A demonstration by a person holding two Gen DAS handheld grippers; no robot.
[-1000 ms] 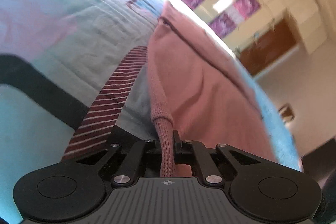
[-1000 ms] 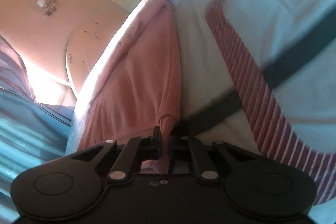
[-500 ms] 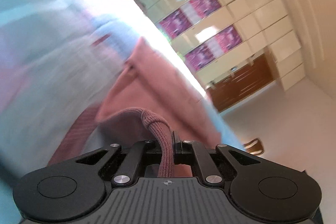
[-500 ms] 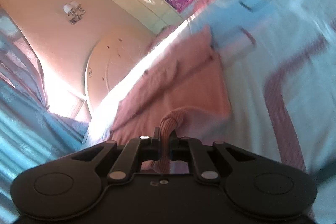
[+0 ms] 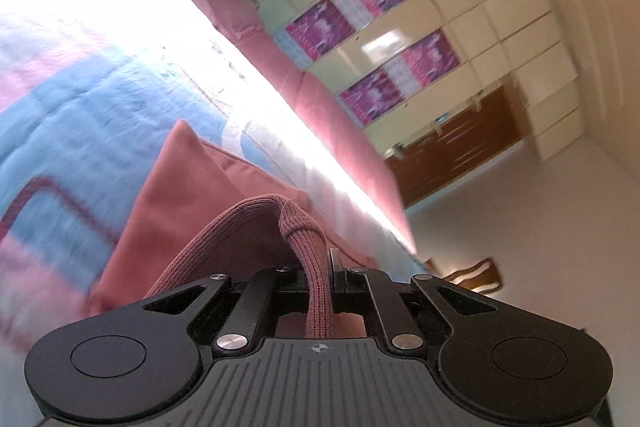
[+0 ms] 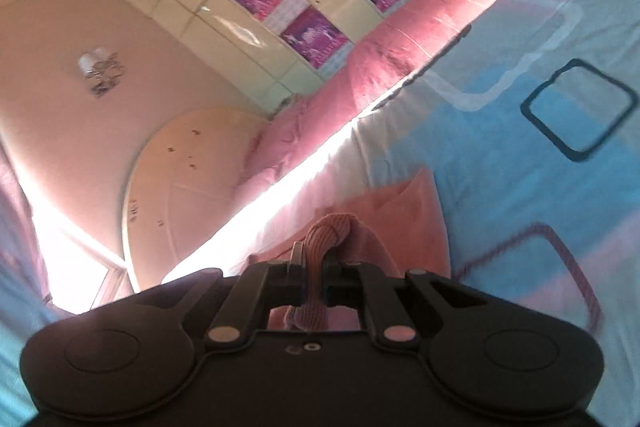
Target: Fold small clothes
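Covering the bed, a patterned quilt (image 6: pixel 520 163) underlies the pink garment (image 5: pixel 188 187).

Soft pink cloth top (image 5: pixel 188 195), smooth in the flat part, with a bumpy ribbed knit edge (image 5: pixel 316 283). Thin blue and pink cotton bed sheet (image 6: pixel 520 187), a bit wrinkly. Matt black plastic left tool (image 5: pixel 334 273) and right tool (image 6: pixel 310 267) with shiny metal pins. Glossy cream cupboard doors (image 5: pixel 500 11). Brown shiny wood cabinet (image 5: pixel 456 147).
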